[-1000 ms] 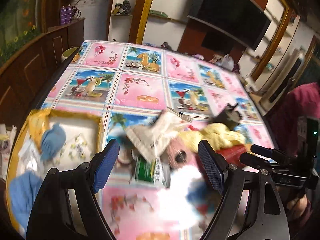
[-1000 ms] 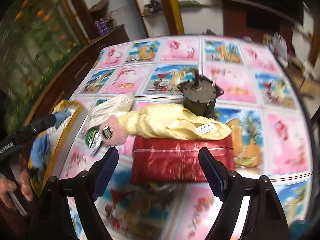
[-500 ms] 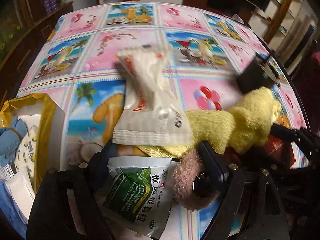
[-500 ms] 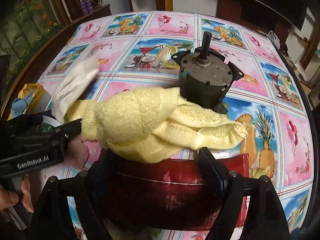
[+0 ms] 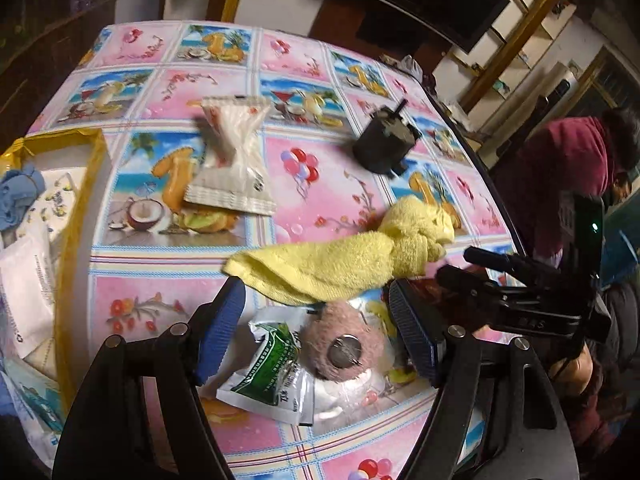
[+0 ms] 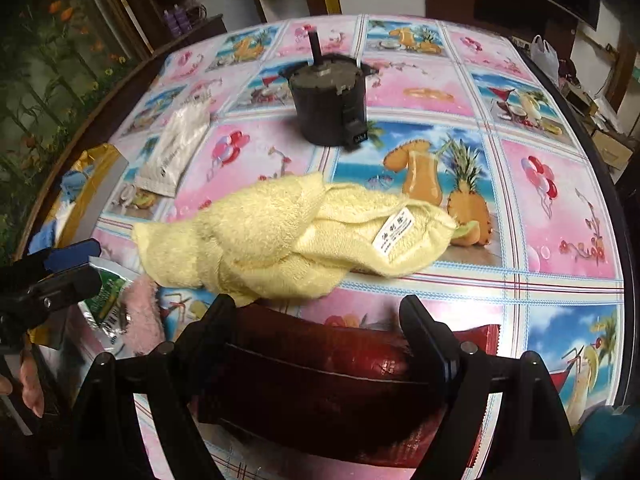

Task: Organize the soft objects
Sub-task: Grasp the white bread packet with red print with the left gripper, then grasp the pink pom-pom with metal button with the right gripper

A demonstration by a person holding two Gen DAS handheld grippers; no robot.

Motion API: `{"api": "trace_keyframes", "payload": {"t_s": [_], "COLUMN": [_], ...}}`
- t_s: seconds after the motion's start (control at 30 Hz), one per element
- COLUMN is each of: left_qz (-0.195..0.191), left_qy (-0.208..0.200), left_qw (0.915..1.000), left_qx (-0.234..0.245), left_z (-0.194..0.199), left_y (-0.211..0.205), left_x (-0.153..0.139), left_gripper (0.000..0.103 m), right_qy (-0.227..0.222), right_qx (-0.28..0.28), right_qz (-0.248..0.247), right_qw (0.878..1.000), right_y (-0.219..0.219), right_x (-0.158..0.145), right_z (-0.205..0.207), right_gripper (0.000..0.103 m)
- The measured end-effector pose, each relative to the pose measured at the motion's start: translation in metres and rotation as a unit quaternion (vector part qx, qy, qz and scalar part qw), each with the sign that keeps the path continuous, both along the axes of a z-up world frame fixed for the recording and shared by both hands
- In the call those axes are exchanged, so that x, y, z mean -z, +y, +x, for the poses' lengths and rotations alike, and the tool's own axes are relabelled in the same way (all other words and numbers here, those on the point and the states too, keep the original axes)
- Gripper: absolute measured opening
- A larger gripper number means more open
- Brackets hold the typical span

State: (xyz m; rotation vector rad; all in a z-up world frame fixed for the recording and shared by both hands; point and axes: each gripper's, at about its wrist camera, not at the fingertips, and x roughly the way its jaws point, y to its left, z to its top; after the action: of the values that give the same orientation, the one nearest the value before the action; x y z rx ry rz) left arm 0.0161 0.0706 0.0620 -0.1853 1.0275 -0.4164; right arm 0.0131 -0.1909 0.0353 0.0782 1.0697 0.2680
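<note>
Surface (image 6: pixel 540 128) w/ a pink and blue tropical-print cloth carries everything. Yellow-rimmed box (image 5: pixel 86 184) at its left edge, blue cloth inside. Yellow towel (image 6: pixel 288 236) lies crumpled mid-surface, its near end draped on a red packet (image 6: pixel 320 376). Right gripper (image 6: pixel 320 320) fingers spread wide either side of that packet; contact probably, hard to tell. Black motor (image 6: pixel 328 100) stands beyond. Left gripper (image 5: pixel 318 332) fingers wide, straddling pink plush toy (image 5: pixel 340 344) & green sachet (image 5: pixel 272 372). White packet (image 5: pixel 232 160) lies further back.

Towel (image 6: pixel 280 236): yellow terry, nubbly. Tablecloth (image 6: pixel 540 152): glossy, probably vinyl. Red pouch (image 6: pixel 320 380): shiny film. Pink toy (image 5: pixel 340 344): fuzzy plush.
</note>
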Motion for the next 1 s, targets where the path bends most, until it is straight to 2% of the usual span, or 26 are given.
{"api": "trace_keyframes", "payload": {"t_s": [0.13,0.23,0.37,0.47,0.57,0.63,0.7,0.8,0.87,0.93,1.0], "left_qz": [0.023,0.045,0.035,0.049,0.096,0.109,0.121,0.152,0.167,0.166,0.164], "left_qy": [0.01,0.017,0.013,0.01,0.012,0.018,0.015,-0.008,-0.017,-0.018,-0.02], "left_qw": [0.9986,0.9966,0.9971,0.9968,0.9937,0.9925,0.9912,0.9872,0.9851,0.9857,0.9858], "left_qx": [-0.047,-0.066,-0.066,-0.063,-0.057,-0.051,-0.05,-0.047,-0.034,-0.025,-0.029], "left_z": [0.015,0.032,0.06,0.083,0.101,0.11,0.117,0.122,0.123,0.122,0.118], "left_y": [0.018,0.021,0.023,0.015,0.0,-0.007,-0.014,-0.022,-0.028,-0.029,-0.026], "left_x": [0.001,0.006,0.009,0.017,0.033,0.045,0.053,0.055,0.056,0.057,0.053], "left_gripper": [0.075,0.075,0.075,0.075,0.075,0.075,0.075,0.077,0.085,0.085,0.068], "right_qy": [-0.049,-0.055,-0.048,-0.061,-0.083,-0.091,-0.095,-0.099,-0.092,-0.083,-0.077], "right_qx": [0.001,-0.004,-0.005,-0.002,0.002,-0.002,-0.02,-0.078,-0.123,-0.162,-0.196], "right_qz": [0.04,0.056,0.072,0.092,0.099,0.104,0.121,0.135,0.126,0.108,0.089], "right_qw": [0.998,0.997,0.996,0.994,0.992,0.99,0.988,0.983,0.98,0.977,0.974], "right_y": [-0.005,-0.004,0.001,0.001,-0.004,-0.006,-0.003,0.018,0.039,0.06,0.078], "right_x": [-0.021,-0.022,-0.01,-0.005,-0.003,-0.003,-0.006,-0.011,-0.009,-0.005,0.0], "right_z": [-0.004,0.003,0.016,0.017,0.015,0.013,0.009,0.0,-0.008,-0.016,-0.025], "right_gripper": [0.084,0.084,0.084,0.084,0.084,0.084,0.084,0.084,0.084,0.084,0.084]}}
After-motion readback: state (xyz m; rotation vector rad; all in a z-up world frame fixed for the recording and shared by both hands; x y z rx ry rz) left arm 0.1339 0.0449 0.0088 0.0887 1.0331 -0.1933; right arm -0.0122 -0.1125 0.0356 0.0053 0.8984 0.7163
